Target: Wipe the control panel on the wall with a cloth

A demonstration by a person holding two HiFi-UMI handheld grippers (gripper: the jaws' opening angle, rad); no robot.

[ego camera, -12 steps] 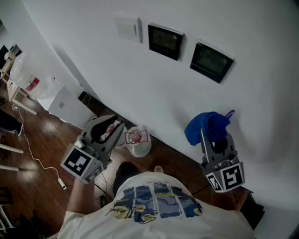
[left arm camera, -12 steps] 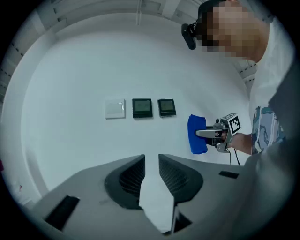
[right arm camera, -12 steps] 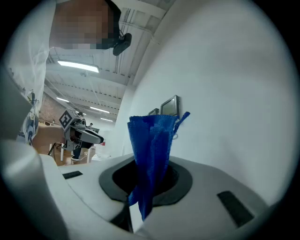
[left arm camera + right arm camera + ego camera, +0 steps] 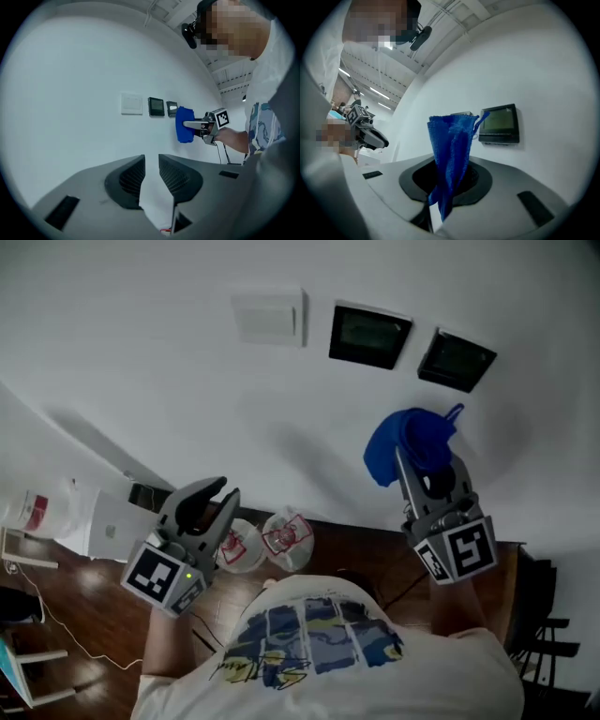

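Two dark control panels (image 4: pixel 369 335) (image 4: pixel 456 359) hang on the white wall, to the right of a white switch plate (image 4: pixel 269 317). My right gripper (image 4: pixel 424 465) is shut on a blue cloth (image 4: pixel 409 444), held up just below the right-hand panel and apart from the wall. In the right gripper view the cloth (image 4: pixel 452 145) stands bunched between the jaws, with one panel (image 4: pixel 499 123) just right of it and the other mostly hidden behind it. My left gripper (image 4: pixel 214 500) hangs low at the left, open and holding nothing; its own view shows a narrow gap at the left gripper (image 4: pixel 151 168).
Two tied plastic bags (image 4: pixel 286 538) (image 4: pixel 239 545) lie on the wooden floor at the wall's foot. A white box (image 4: pixel 103 521) stands at the left. A dark piece of furniture (image 4: pixel 534 615) stands at the far right, and a cable (image 4: pixel 56 629) runs over the floor.
The right gripper has risen with the blue cloth, closer to the panels. The head view has swung, so the wall looks more level. The left gripper stays low and open.
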